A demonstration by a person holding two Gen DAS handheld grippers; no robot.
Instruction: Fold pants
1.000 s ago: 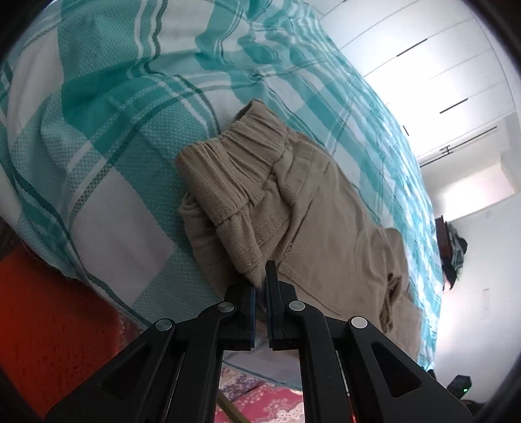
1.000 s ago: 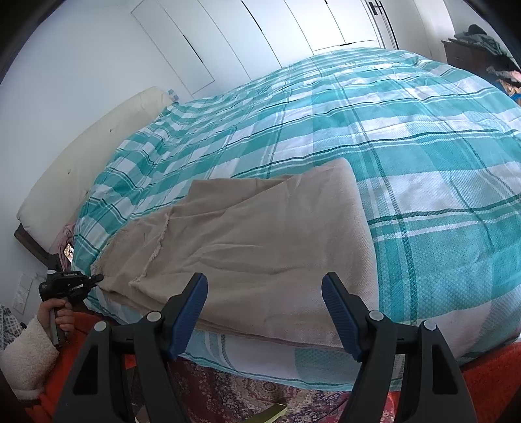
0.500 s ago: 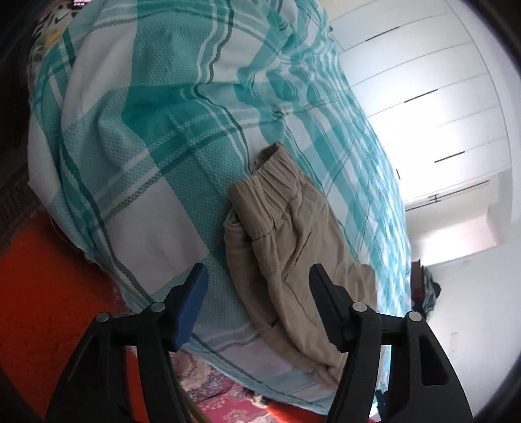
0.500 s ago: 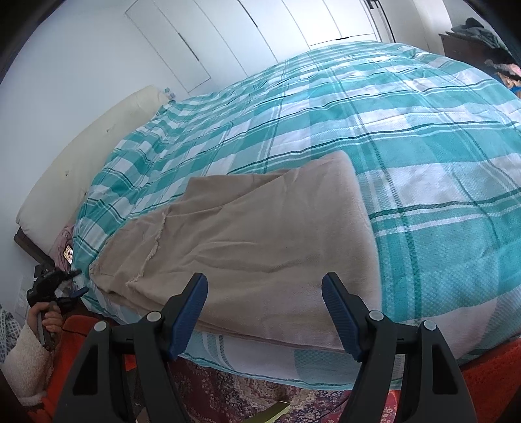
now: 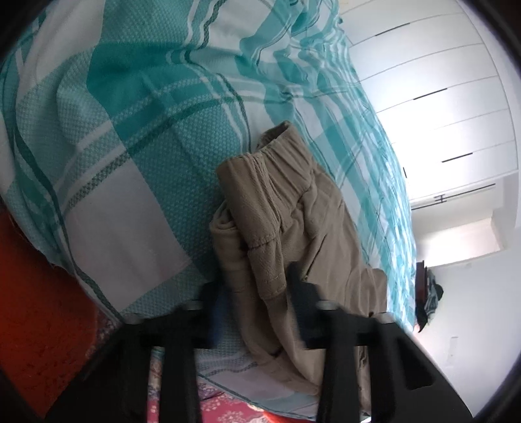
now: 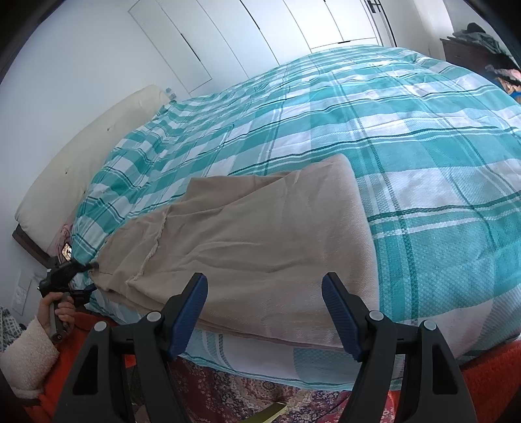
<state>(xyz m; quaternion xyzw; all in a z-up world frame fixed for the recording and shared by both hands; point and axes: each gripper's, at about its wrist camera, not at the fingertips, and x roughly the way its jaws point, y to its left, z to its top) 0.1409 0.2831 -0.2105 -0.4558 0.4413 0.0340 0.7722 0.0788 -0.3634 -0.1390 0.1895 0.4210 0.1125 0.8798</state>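
Beige pants (image 6: 260,240) lie folded lengthwise along the near edge of a bed with a teal plaid cover (image 6: 374,107). In the left wrist view the elastic waistband end (image 5: 276,175) lies just ahead. My left gripper (image 5: 257,286) is open, its jaws either side of the waistband corner, blurred by motion. My right gripper (image 6: 264,294) is open and empty, hovering just in front of the leg end of the pants. The left gripper also shows in the right wrist view (image 6: 70,271), held by a hand at the waistband corner.
An orange blanket (image 5: 39,293) and a patterned rug (image 6: 247,393) lie below the bed edge. A cream headboard (image 6: 88,156) stands at the left. White wardrobe doors (image 6: 260,29) line the far wall. A dresser with clothes (image 6: 478,42) stands at far right.
My left gripper went from shut to open, drew back, then moved in again around the waistband corner. My right gripper has stayed open and nearly still.
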